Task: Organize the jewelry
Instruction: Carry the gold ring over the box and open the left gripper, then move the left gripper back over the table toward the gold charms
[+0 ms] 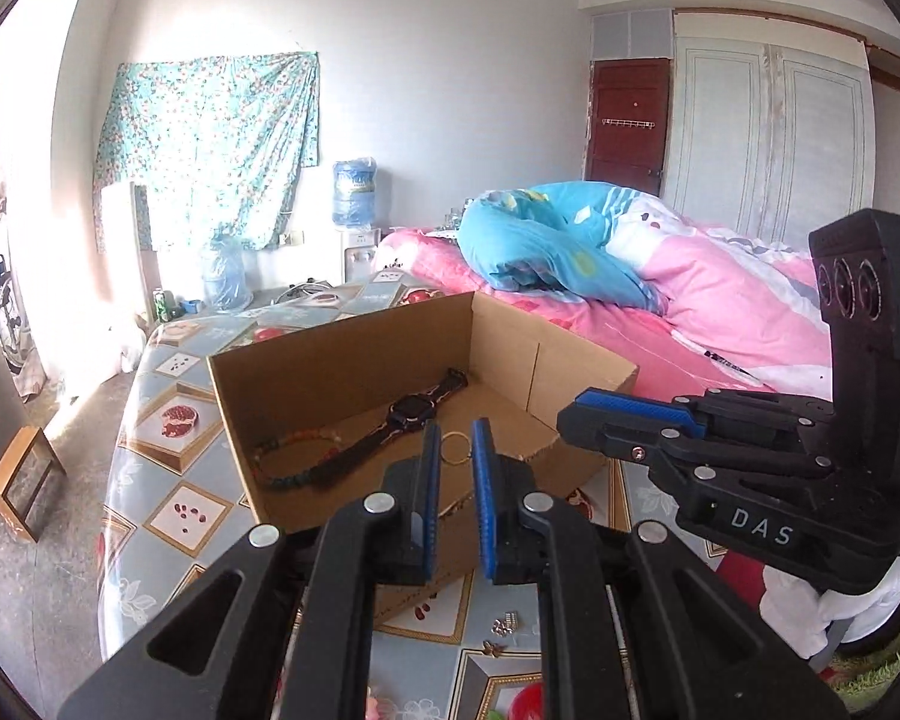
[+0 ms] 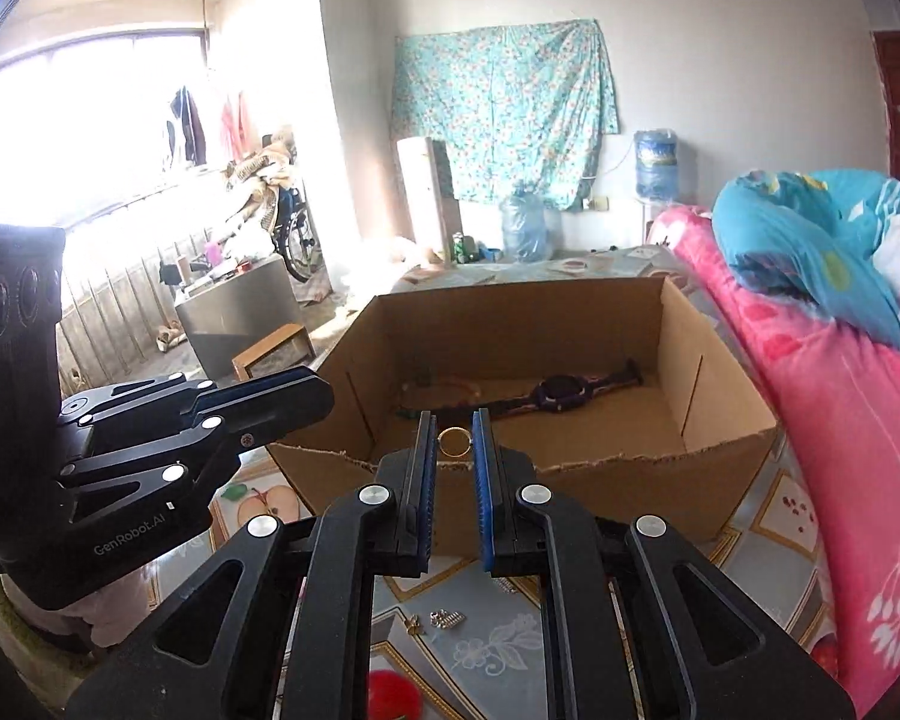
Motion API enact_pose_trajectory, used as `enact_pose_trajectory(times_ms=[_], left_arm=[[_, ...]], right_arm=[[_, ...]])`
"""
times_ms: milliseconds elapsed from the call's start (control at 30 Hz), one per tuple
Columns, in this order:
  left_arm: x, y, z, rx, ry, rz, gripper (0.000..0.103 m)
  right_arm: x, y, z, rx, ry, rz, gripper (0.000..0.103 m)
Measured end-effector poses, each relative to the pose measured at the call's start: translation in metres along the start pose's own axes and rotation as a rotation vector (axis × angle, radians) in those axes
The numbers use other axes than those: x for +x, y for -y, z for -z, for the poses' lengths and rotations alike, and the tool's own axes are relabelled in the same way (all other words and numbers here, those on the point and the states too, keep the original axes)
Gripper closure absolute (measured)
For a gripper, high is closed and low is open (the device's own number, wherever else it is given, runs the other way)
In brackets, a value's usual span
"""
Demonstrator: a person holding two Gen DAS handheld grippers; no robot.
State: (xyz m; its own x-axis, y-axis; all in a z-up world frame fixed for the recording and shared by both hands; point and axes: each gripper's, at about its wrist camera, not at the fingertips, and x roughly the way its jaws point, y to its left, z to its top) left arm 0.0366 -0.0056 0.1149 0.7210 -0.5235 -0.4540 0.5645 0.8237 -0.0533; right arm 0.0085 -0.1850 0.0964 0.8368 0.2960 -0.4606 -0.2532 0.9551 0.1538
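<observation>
Left gripper (image 1: 455,441): held up in front of the cardboard box, its blue-padded jaws drawn close and clamped on a thin silver-toned ring (image 1: 455,449) that stands upright between the tips.
Right gripper (image 2: 455,441): just beside the left one and at much the same height, jaws likewise pinched in on a gold ring (image 2: 453,441).
Both grippers: tilted a little downward toward the near edge of the box, side by side but not touching.
Cardboard box (image 1: 342,360): open-topped, on the table, its near wall torn and ragged.
Watch (image 1: 411,409): dark, lying flat on the box floor toward the far side, strap stretched out.
Bead strings (image 1: 297,450): on the box floor to the left of the watch, one reddish, one darker.
Small silver pieces (image 2: 447,618): on the patterned tablecloth (image 1: 168,414), near side of the box, below the grippers, with a small gold item (image 2: 413,624) just to their left.
Bed (image 1: 720,300): right of the table, pink cover with a blue quilt bunched on it.
</observation>
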Motion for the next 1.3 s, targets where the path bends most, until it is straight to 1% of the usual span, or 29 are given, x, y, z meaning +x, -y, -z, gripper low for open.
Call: enact_pose_trajectory(times_ms=[67, 133, 333, 467, 533, 667, 767, 800, 833, 900, 1033, 1300], left_arm=[[0.004, -0.007, -0.004, -0.001, -0.01, -0.017, 0.093], [0.013, -0.013, -0.006, -0.013, -0.031, -0.028, 0.093], [0.051, -0.027, -0.006, -0.017, -0.121, -0.061, 0.093], [0.077, -0.033, -0.002, -0.013, -0.187, -0.076, 0.093], [0.088, -0.038, -0.001, -0.018, -0.222, -0.083, 0.093], [0.102, -0.04, -0.002, -0.018, -0.256, -0.089, 0.093], [0.106, -0.04, -0.003, -0.005, -0.26, -0.103, 0.092], [0.108, -0.04, -0.003, -0.004, -0.264, -0.107, 0.09], [0.109, -0.041, -0.002, -0.007, -0.265, -0.112, 0.085], [0.108, -0.042, -0.003, -0.016, -0.252, -0.112, 0.082], [0.103, -0.043, -0.005, -0.022, -0.214, -0.129, 0.081], [0.074, -0.041, -0.01, -0.047, -0.115, -0.122, 0.082]], right_arm=[[0.007, 0.003, -0.012, -0.002, 0.005, -0.013, 0.093], [0.019, 0.007, -0.019, 0.0, -0.013, -0.027, 0.093], [0.068, 0.018, -0.024, 0.058, -0.155, -0.078, 0.093], [0.089, 0.025, -0.025, 0.096, -0.242, -0.103, 0.093], [0.097, 0.028, -0.025, 0.117, -0.278, -0.114, 0.093], [0.101, 0.03, -0.028, 0.137, -0.317, -0.117, 0.093], [0.107, 0.034, -0.032, 0.142, -0.334, -0.115, 0.09], [0.107, 0.036, -0.033, 0.143, -0.333, -0.114, 0.089], [0.106, 0.037, -0.033, 0.146, -0.329, -0.116, 0.088], [0.107, 0.043, -0.036, 0.155, -0.316, -0.119, 0.088], [0.098, 0.052, -0.039, 0.168, -0.279, -0.126, 0.087], [0.073, 0.071, -0.046, 0.204, -0.214, -0.138, 0.087]])
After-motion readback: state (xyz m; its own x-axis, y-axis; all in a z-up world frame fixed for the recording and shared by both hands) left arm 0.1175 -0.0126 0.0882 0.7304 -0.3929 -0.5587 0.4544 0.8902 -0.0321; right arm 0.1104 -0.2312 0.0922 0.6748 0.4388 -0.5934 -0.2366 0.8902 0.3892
